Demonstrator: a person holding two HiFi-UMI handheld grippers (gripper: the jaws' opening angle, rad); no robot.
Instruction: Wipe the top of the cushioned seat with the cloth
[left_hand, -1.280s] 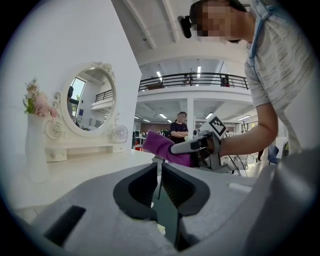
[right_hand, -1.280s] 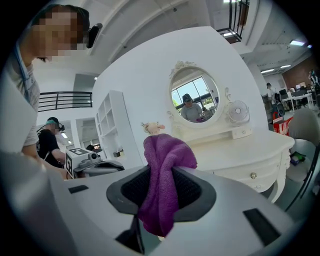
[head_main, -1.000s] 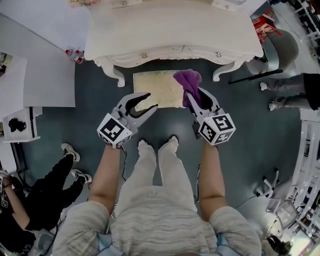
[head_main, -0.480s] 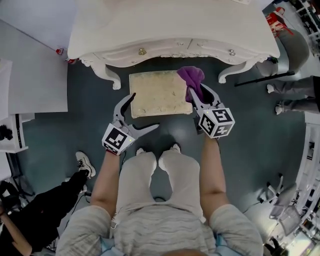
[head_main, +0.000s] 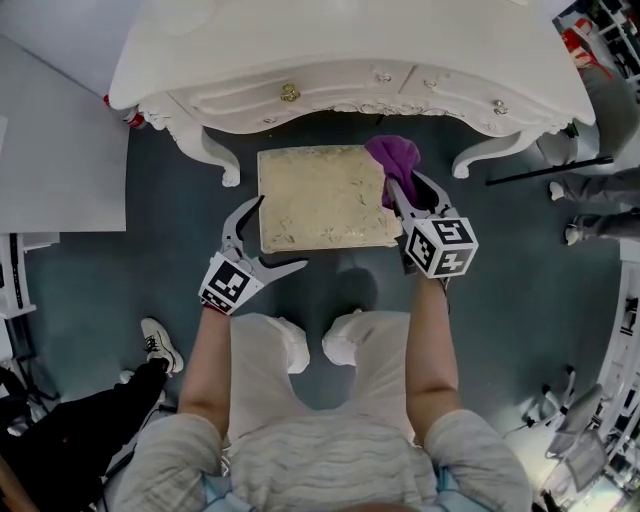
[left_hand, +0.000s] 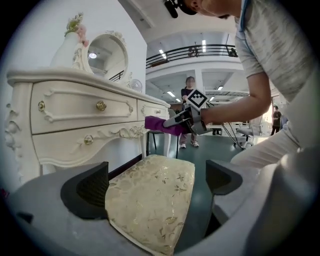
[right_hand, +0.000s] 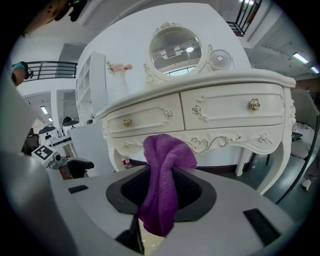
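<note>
Right gripper (head_main: 402, 188) is clamped on the cloth (head_main: 393, 155), just past the far right corner of the seat (head_main: 320, 195).
Seat lies to its left, long side running across; left gripper (head_main: 274, 234) is opening, with the near left corner between its jaws.

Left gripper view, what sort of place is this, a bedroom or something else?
Probably a bedroom set staged inside a large hall or lab: an ornate white dressing table with a round mirror and a cream gold-patterned cushioned seat, yet a black upper-floor balcony railing shows beyond.
</note>
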